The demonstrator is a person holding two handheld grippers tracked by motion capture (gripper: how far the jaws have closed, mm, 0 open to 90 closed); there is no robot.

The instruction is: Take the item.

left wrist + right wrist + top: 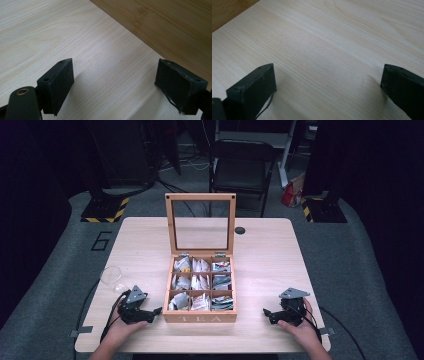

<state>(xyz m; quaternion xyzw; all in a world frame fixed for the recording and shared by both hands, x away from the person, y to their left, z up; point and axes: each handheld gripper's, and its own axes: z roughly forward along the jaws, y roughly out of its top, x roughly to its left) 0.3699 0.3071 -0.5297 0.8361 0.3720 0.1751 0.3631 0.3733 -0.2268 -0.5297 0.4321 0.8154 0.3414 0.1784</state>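
A wooden tea box (200, 316) marked TEA stands open at the table's middle front, its glass lid (200, 223) raised upright behind it. Its compartments hold several tea bags (201, 283). My left gripper (156, 312) rests on the table just left of the box, jaws open and empty; in the left gripper view the gripper (115, 85) has the box's side wall (165, 25) close ahead. My right gripper (267, 314) lies on the table right of the box, pointing toward it, open and empty; the right gripper view shows it (329, 87) over bare wood.
A clear glass cup (111, 277) lies on the table just behind the left gripper. A small dark round disc (240, 230) sits near the far edge. A black chair (242, 167) stands beyond the table (270, 255).
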